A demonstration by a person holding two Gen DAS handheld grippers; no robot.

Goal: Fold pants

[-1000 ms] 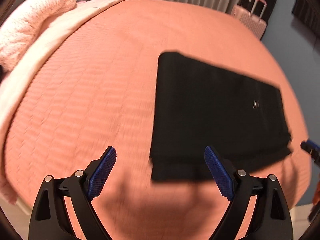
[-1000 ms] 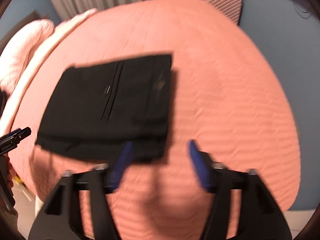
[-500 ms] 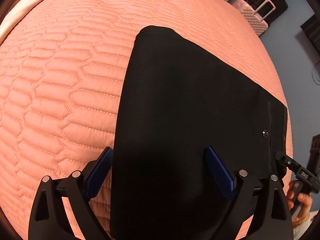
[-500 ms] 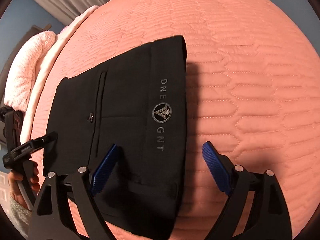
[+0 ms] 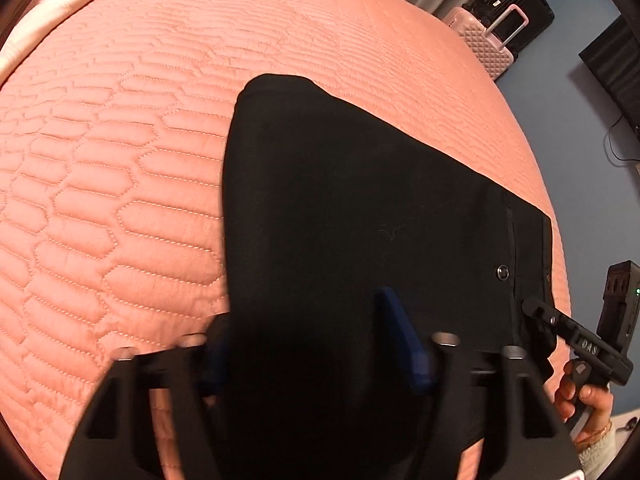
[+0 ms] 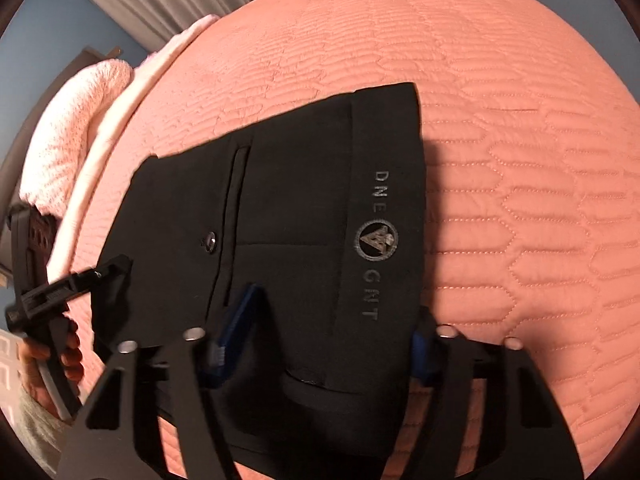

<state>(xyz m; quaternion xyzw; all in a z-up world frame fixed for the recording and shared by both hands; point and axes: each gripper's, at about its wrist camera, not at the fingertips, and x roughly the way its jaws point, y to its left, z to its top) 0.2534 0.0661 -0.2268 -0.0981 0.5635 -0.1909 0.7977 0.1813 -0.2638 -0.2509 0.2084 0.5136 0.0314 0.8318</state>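
Folded black pants on a pink quilted bed, both grippers closing in at the near edge.

We see the bed (image 5: 120,200) filling both views, its pink quilt stitched in long hexagons, with a pale blanket (image 6: 68,152) at its far left side. The pants (image 5: 360,200) lie flat as a folded rectangle near the bed's front edge, a grey logo (image 6: 378,242) and a pocket button (image 6: 209,239) showing. Our left gripper (image 5: 316,360) and right gripper (image 6: 324,340) each straddle a near corner of the pants; their jaws have just been closing with the cloth between them, but we cannot tell whether the blue pads already pinch it.
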